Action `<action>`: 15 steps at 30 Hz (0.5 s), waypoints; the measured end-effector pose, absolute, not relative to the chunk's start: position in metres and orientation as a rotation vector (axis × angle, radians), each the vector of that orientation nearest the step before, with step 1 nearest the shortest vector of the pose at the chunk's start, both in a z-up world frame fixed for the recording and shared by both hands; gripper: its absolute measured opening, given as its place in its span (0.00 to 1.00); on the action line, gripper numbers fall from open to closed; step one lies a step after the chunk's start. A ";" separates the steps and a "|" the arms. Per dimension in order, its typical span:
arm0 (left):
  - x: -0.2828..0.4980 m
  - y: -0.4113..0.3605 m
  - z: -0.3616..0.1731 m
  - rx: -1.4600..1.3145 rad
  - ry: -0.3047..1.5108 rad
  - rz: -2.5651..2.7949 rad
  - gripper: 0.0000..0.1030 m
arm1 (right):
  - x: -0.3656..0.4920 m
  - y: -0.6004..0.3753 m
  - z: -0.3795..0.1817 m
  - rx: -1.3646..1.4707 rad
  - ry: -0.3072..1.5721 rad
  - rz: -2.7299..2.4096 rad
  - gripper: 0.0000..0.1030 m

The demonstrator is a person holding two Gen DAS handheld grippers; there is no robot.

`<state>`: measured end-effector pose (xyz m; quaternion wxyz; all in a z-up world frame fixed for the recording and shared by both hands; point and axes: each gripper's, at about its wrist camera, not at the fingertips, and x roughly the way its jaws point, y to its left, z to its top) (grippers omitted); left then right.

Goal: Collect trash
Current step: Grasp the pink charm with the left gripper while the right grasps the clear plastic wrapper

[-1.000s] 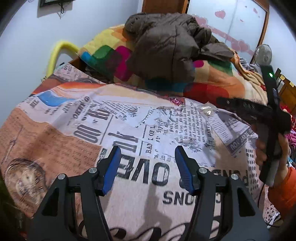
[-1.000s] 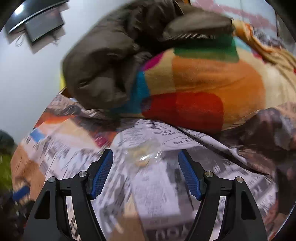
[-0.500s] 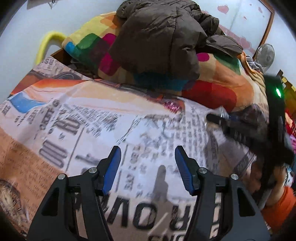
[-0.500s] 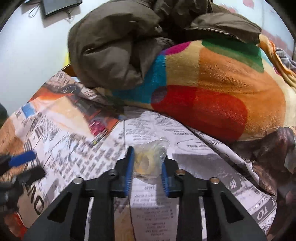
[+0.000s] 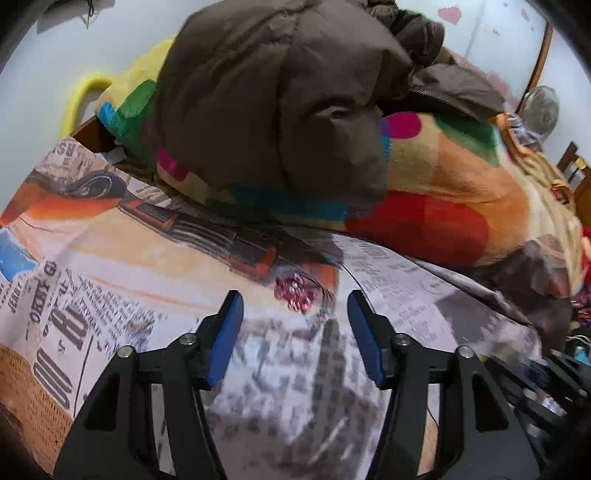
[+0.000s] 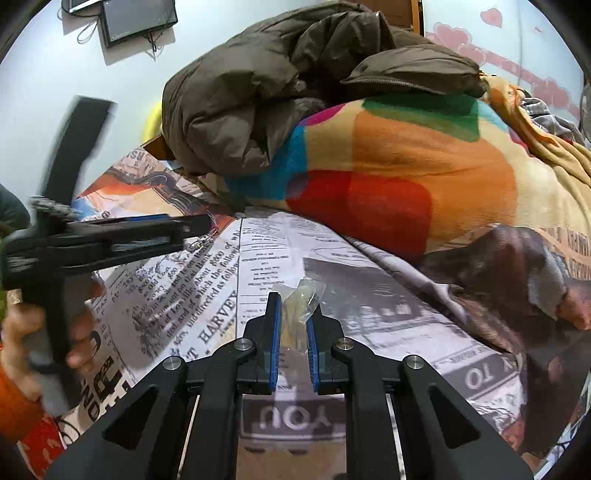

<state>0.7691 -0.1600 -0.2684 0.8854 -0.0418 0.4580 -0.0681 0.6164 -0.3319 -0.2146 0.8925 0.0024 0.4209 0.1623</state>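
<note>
A crumpled pink foil wrapper (image 5: pixel 295 296) lies on the newspaper-print bedsheet (image 5: pixel 110 280). My left gripper (image 5: pixel 294 309) is open, its blue pads either side of the wrapper and just short of it. My right gripper (image 6: pixel 293 308) is shut on a clear yellowish plastic wrapper (image 6: pixel 301 301), which sticks out past the fingertips above the sheet (image 6: pixel 369 314). The left gripper (image 6: pixel 201 225) also shows in the right wrist view, at the left, with the foil wrapper (image 6: pixel 201 240) at its tips.
A brown padded jacket (image 5: pixel 280 103) lies on a multicoloured blanket heap (image 5: pixel 461 192) at the back of the bed. A yellow rail (image 5: pixel 79 99) and white wall stand at the left. A fan (image 5: pixel 541 112) stands far right. A dark screen (image 6: pixel 138 16) hangs on the wall.
My left gripper has moved forward along the bed to the pink foil wrapper. My right gripper closed on the clear plastic wrapper and has drawn it back a little.
</note>
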 end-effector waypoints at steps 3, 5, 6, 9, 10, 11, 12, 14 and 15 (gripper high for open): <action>0.776 -0.169 -0.277 -0.040 0.966 -0.112 0.38 | 0.612 -0.346 -0.208 0.012 0.853 0.331 0.11; 0.775 -0.175 -0.278 0.012 0.939 -0.092 0.28 | 0.612 -0.346 -0.206 0.016 0.850 0.330 0.11; 0.774 -0.176 -0.278 0.019 0.935 -0.105 0.26 | 0.610 -0.349 -0.205 0.015 0.847 0.325 0.11; 0.767 -0.178 -0.279 0.028 0.932 -0.120 0.26 | 0.603 -0.348 -0.205 0.012 0.845 0.322 0.11; 0.764 -0.177 -0.279 0.027 0.934 -0.125 0.26 | 0.602 -0.344 -0.207 0.007 0.845 0.319 0.11; 0.761 -0.176 -0.278 0.020 0.938 -0.132 0.26 | 0.598 -0.345 -0.205 0.000 0.844 0.315 0.11; 0.757 -0.173 -0.277 0.010 0.945 -0.138 0.26 | 0.601 -0.339 -0.207 -0.003 0.845 0.315 0.11; 0.748 -0.169 -0.274 -0.009 0.951 -0.149 0.26 | 0.602 -0.334 -0.206 -0.003 0.843 0.312 0.11; 0.742 -0.167 -0.270 -0.011 0.950 -0.153 0.26 | 0.602 -0.332 -0.206 -0.002 0.844 0.313 0.11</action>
